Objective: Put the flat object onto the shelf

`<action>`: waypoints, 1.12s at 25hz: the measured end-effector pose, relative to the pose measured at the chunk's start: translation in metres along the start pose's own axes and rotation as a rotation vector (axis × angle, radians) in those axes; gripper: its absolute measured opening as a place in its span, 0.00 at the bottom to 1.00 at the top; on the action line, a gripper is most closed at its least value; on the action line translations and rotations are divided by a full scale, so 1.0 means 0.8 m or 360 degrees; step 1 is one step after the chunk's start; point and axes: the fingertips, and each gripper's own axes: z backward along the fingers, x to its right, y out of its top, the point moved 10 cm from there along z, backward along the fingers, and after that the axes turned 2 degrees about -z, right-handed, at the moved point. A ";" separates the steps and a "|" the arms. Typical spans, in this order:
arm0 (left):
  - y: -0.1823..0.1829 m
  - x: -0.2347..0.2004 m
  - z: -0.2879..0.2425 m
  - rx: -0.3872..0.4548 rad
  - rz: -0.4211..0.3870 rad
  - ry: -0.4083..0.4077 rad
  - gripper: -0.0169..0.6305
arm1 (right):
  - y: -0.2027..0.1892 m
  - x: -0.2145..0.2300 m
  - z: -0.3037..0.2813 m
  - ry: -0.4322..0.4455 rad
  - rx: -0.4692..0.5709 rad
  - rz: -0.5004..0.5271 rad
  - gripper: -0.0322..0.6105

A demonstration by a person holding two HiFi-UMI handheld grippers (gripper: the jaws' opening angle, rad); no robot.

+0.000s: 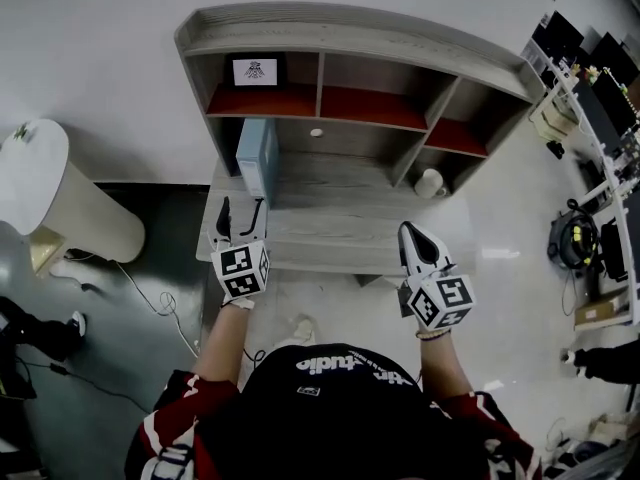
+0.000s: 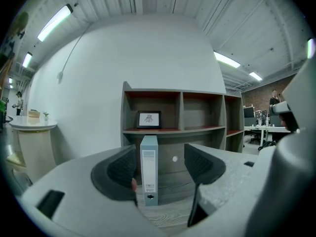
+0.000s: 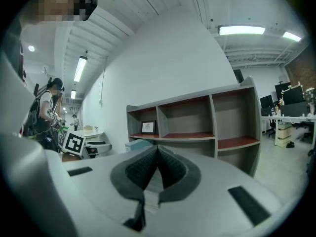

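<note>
A pale blue binder [image 1: 257,156] stands upright on its spine edge at the left of the grey desk surface [image 1: 340,218], under the shelf unit [image 1: 350,38]. In the left gripper view the binder [image 2: 149,169] shows straight ahead between the jaws, still some way off. My left gripper [image 1: 241,218] hovers at the desk's front edge, just before the binder, open and empty [image 2: 165,166]. My right gripper [image 1: 412,236] is held over the front edge further right, shut with its pads touching and nothing between them [image 3: 157,152]. A corner of the binder [image 3: 140,143] peeks past it.
A framed picture [image 1: 256,70] stands in the upper left compartment on a red shelf board [image 1: 360,106]. A white cup [image 1: 430,182] sits at the desk's right. A round white table [image 1: 40,183] stands to the left. Office desks and cables [image 1: 585,118] fill the right.
</note>
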 end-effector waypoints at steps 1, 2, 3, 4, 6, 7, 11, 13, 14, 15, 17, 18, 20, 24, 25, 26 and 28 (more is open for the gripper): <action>0.006 0.006 0.014 0.0026 -0.0015 -0.0006 0.50 | 0.000 -0.001 0.007 0.0009 0.0007 0.0006 0.05; 0.011 0.013 0.028 0.0047 -0.0029 -0.0018 0.50 | 0.001 -0.002 0.016 0.0017 0.0015 0.0010 0.05; 0.017 0.021 0.042 0.0063 -0.0037 -0.0035 0.50 | 0.002 -0.003 0.026 0.0024 0.0022 0.0013 0.05; 0.023 0.029 0.057 0.0074 -0.0038 -0.0055 0.50 | 0.003 -0.004 0.037 0.0030 0.0029 0.0014 0.05; 0.033 0.045 0.085 0.0089 -0.0020 -0.0097 0.50 | 0.005 -0.005 0.060 0.0037 0.0044 0.0021 0.05; 0.037 0.052 0.096 0.0095 -0.0005 -0.0118 0.50 | 0.006 -0.004 0.069 0.0039 0.0054 0.0025 0.05; 0.047 0.079 0.126 0.0098 0.0027 -0.0179 0.49 | 0.011 0.003 0.098 0.0040 0.0090 0.0025 0.05; 0.049 0.090 0.139 0.0095 0.0029 -0.0191 0.42 | 0.011 0.006 0.110 0.0038 0.0101 0.0020 0.05; 0.050 0.095 0.145 0.0096 0.0029 -0.0197 0.38 | 0.011 0.007 0.115 0.0037 0.0107 0.0016 0.05; 0.052 0.099 0.150 0.0101 0.0027 -0.0205 0.33 | 0.011 0.008 0.119 0.0035 0.0111 0.0013 0.05; 0.055 0.108 0.159 0.0113 0.0016 -0.0224 0.27 | 0.012 0.011 0.128 0.0029 0.0117 0.0010 0.05; 0.057 0.113 0.163 0.0120 0.0008 -0.0231 0.24 | 0.012 0.013 0.131 0.0024 0.0119 0.0009 0.05; 0.061 0.121 0.170 0.0134 -0.0001 -0.0233 0.18 | 0.014 0.016 0.137 0.0014 0.0122 0.0009 0.05; 0.067 0.126 0.179 0.0169 0.0003 -0.0228 0.09 | 0.015 0.018 0.143 -0.0003 0.0136 0.0004 0.05; 0.068 0.126 0.180 0.0179 0.0007 -0.0229 0.08 | 0.015 0.018 0.144 -0.0005 0.0141 0.0004 0.05; 0.069 0.126 0.180 0.0185 0.0012 -0.0230 0.06 | 0.015 0.018 0.145 -0.0008 0.0145 0.0003 0.05; 0.071 0.126 0.182 0.0191 0.0022 -0.0234 0.04 | 0.016 0.019 0.147 -0.0015 0.0153 0.0005 0.05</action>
